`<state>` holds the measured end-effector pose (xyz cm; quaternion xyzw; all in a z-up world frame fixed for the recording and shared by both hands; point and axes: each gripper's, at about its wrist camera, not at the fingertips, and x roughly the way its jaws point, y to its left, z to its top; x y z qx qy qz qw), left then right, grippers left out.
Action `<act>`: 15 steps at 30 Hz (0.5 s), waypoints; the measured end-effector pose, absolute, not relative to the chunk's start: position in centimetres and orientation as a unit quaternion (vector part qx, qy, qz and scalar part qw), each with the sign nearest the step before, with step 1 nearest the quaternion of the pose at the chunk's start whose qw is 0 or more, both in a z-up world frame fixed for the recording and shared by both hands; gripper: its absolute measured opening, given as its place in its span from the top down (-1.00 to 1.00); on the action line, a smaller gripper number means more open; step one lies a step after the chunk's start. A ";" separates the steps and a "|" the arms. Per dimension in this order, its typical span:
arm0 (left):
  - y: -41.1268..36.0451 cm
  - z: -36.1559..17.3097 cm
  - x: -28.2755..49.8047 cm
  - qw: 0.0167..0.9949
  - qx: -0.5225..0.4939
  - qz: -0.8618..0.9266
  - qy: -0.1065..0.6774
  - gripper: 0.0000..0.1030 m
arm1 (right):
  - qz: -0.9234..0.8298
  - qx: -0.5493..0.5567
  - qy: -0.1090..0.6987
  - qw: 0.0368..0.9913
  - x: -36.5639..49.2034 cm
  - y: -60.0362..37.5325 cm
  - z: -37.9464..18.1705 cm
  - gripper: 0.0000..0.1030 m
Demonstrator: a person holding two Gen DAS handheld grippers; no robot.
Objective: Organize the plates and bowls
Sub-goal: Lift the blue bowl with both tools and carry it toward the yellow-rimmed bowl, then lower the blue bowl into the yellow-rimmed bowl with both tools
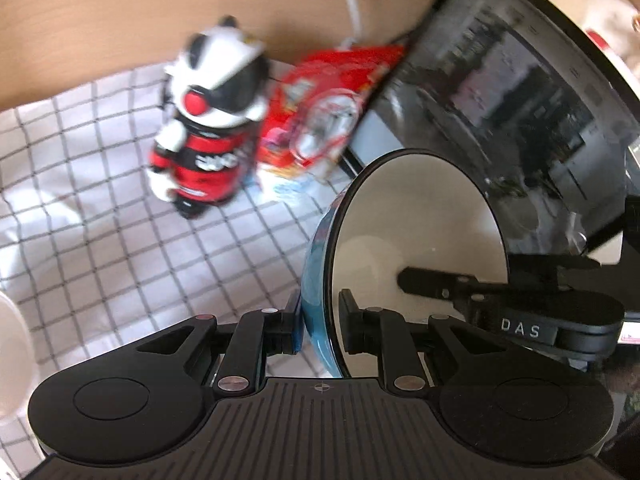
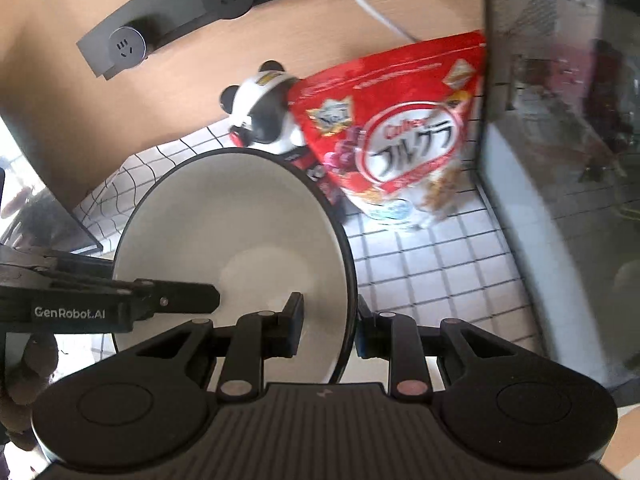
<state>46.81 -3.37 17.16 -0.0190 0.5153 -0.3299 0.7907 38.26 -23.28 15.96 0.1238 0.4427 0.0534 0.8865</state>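
One bowl, white inside with a dark rim and blue outside, is held by both grippers above the checked cloth. In the left wrist view the bowl (image 1: 416, 236) stands on edge and my left gripper (image 1: 320, 326) is shut on its rim. The right gripper's finger (image 1: 440, 286) reaches into the bowl from the right. In the right wrist view the bowl (image 2: 232, 248) fills the lower left, and my right gripper (image 2: 328, 330) is shut on its right rim. The left gripper's finger (image 2: 172, 298) enters from the left.
A panda figure (image 1: 212, 120) and a red cereal bag (image 2: 400, 128) stand on the white checked cloth (image 1: 100, 200). A dark glass-fronted appliance (image 2: 568, 140) is at the right. A black power strip (image 2: 168, 16) lies on the wooden top. A white rim (image 1: 10, 356) shows at left.
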 end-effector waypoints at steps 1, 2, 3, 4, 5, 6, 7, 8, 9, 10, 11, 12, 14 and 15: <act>-4.0 16.8 46.3 0.789 -0.023 -0.327 0.519 0.63 | 0.056 0.126 0.445 0.885 37.7 -24.1 15.6 0.51; -4.9 16.2 45.8 0.787 -0.027 -0.321 0.526 0.63 | 0.058 0.127 0.448 0.883 37.3 -24.8 15.2 0.51; -5.3 15.7 45.5 0.785 -0.028 -0.317 0.532 0.63 | 0.060 0.128 0.452 0.881 37.0 -25.5 14.6 0.51; -6.0 15.0 45.2 0.782 -0.028 -0.311 0.540 0.63 | 0.061 0.125 0.456 0.879 36.7 -26.1 13.9 0.51; -6.9 14.1 44.9 0.777 -0.029 -0.305 0.549 0.63 | 0.062 0.121 0.459 0.878 36.4 -26.5 13.3 0.51; -7.1 13.5 44.7 0.774 -0.032 -0.301 0.556 0.63 | 0.063 0.115 0.462 0.877 36.1 -27.0 12.4 0.51; -7.7 12.7 44.4 0.770 -0.036 -0.296 0.564 0.63 | 0.064 0.110 0.466 0.876 35.9 -27.3 11.5 0.51; -8.1 11.7 44.2 0.767 -0.044 -0.288 0.571 0.63 | 0.067 0.109 0.474 0.871 35.9 -27.9 10.5 0.51; -8.5 10.7 43.9 0.763 -0.052 -0.281 0.580 0.63 | 0.070 0.114 0.482 0.866 35.9 -28.4 9.6 0.51; -8.9 9.6 43.6 0.758 -0.060 -0.272 0.590 0.63 | 0.073 0.119 0.490 0.860 35.9 -28.9 8.7 0.51; -9.2 8.7 43.4 0.753 -0.064 -0.265 0.598 0.63 | 0.076 0.120 0.497 0.856 35.9 -29.3 7.9 0.51; -9.4 7.9 43.2 0.750 -0.066 -0.259 0.605 0.63 | 0.079 0.120 0.502 0.853 36.0 -29.7 7.1 0.51; -10.0 6.5 42.8 0.744 -0.068 -0.245 0.617 0.63 | 0.083 0.121 0.511 0.847 36.1 -30.2 5.7 0.51; -10.2 6.0 42.7 0.743 -0.069 -0.239 0.622 0.63 | 0.085 0.122 0.513 0.845 36.0 -30.4 5.1 0.51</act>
